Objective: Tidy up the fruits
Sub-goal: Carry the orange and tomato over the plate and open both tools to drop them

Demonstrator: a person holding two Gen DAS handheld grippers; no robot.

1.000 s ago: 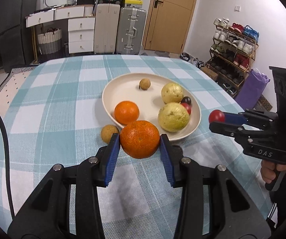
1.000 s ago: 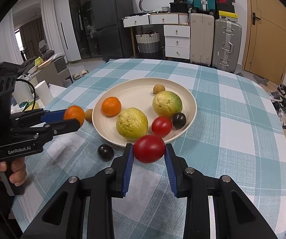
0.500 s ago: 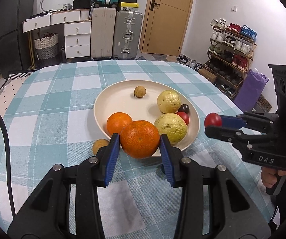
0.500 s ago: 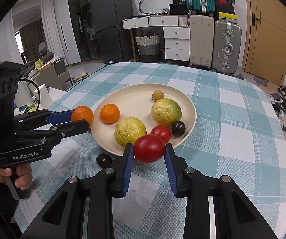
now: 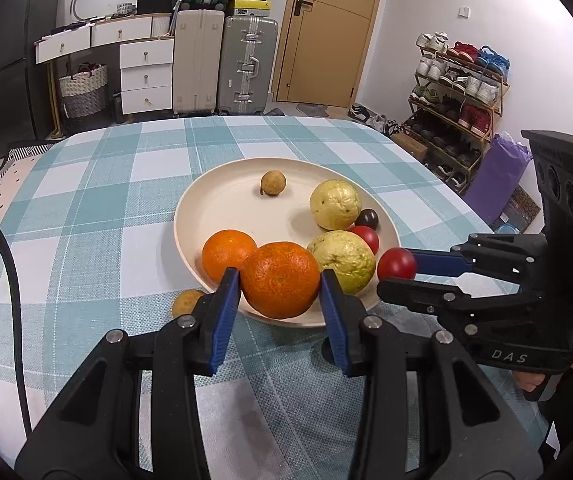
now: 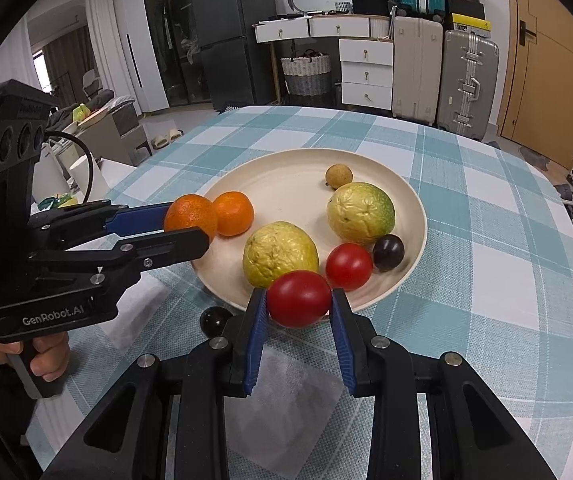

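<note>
A cream plate (image 5: pixel 222 208) (image 6: pixel 286 184) on the checked cloth holds an orange (image 5: pixel 226 252), two yellow-green guavas (image 5: pixel 336 204) (image 5: pixel 344 260), a red tomato (image 6: pixel 348 266), a dark plum (image 6: pixel 388 252) and a small brown longan (image 5: pixel 273 183). My left gripper (image 5: pixel 280 280) is shut on a large orange (image 5: pixel 280 278) at the plate's near rim. My right gripper (image 6: pixel 298 300) is shut on a red tomato (image 6: pixel 298 298) over the plate's near rim.
A second longan (image 5: pixel 186 302) and a dark plum (image 6: pixel 214 320) lie on the cloth beside the plate. Suitcases, white drawers, a door and a shoe rack stand beyond the table.
Both grippers have moved forward with their fruit, from over the cloth to the plate's rim. Nothing was let go.
</note>
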